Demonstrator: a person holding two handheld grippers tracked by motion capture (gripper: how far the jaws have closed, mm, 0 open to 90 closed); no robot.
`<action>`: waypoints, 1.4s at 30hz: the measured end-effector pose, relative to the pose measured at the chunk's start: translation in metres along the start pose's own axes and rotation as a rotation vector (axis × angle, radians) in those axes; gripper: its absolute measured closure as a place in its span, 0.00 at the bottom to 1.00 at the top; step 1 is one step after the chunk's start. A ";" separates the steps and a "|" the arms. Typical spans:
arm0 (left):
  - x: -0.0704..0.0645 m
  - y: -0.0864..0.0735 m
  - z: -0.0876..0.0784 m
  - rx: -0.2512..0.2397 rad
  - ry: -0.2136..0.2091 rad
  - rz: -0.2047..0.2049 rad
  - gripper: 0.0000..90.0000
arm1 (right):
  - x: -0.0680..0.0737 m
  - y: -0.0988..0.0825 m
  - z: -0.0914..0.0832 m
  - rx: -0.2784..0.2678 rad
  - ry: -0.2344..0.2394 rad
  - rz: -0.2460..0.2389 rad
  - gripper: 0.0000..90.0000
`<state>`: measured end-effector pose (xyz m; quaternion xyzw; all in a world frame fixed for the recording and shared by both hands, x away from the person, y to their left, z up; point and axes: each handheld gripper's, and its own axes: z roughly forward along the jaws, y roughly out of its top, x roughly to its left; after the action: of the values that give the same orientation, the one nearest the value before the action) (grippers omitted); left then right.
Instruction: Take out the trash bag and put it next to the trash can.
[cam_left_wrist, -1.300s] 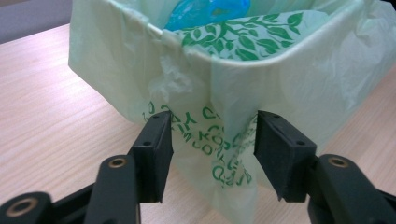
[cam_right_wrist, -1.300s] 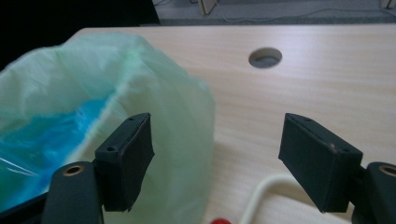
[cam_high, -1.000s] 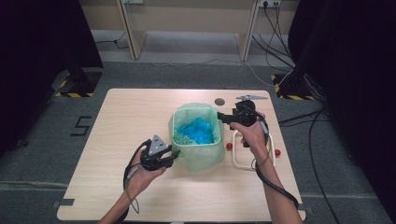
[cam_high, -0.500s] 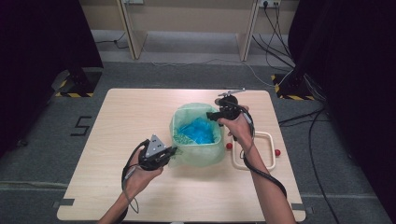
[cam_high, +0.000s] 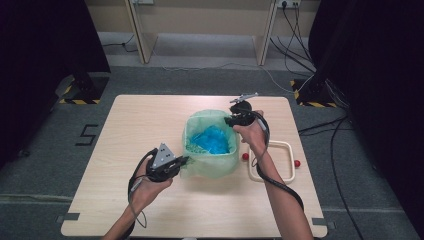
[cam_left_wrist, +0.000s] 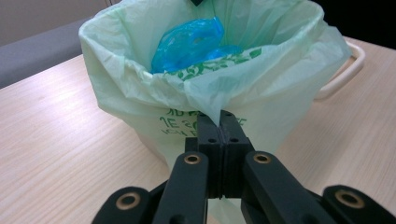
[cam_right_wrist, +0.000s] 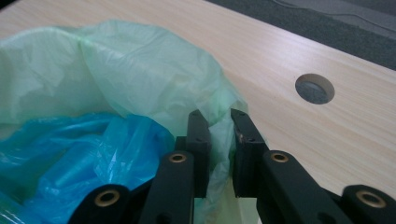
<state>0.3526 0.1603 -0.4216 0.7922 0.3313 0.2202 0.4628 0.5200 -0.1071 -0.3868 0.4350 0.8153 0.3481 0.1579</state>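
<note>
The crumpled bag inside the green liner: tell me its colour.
Bright blue; the crumpled bag shows best in the left gripper view, inside the pale green liner.

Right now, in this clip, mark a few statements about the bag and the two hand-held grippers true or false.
1. The left hand-held gripper is shut on the green bag's rim. True.
2. The right hand-held gripper is clamped tight on the bag. False: its jaws stand apart, with the rim between them.
3. Crumpled blue plastic lies inside the bag. True.
4. The bag lies flat on the table. False: it stands open.
</note>
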 end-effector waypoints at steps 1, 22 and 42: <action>0.000 0.000 0.000 -0.003 -0.001 -0.004 0.99 | 0.000 0.000 -0.002 -0.005 -0.005 -0.008 0.91; 0.003 0.016 -0.017 -0.069 -0.011 0.002 0.99 | 0.010 0.017 -0.042 -0.173 0.031 -0.054 0.98; 0.021 0.051 -0.055 -0.165 0.000 -0.021 0.99 | 0.022 0.056 -0.072 -0.235 0.177 0.001 0.98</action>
<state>0.3472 0.1902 -0.3501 0.7480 0.3201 0.2418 0.5288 0.5004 -0.0984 -0.2960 0.3816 0.7793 0.4783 0.1349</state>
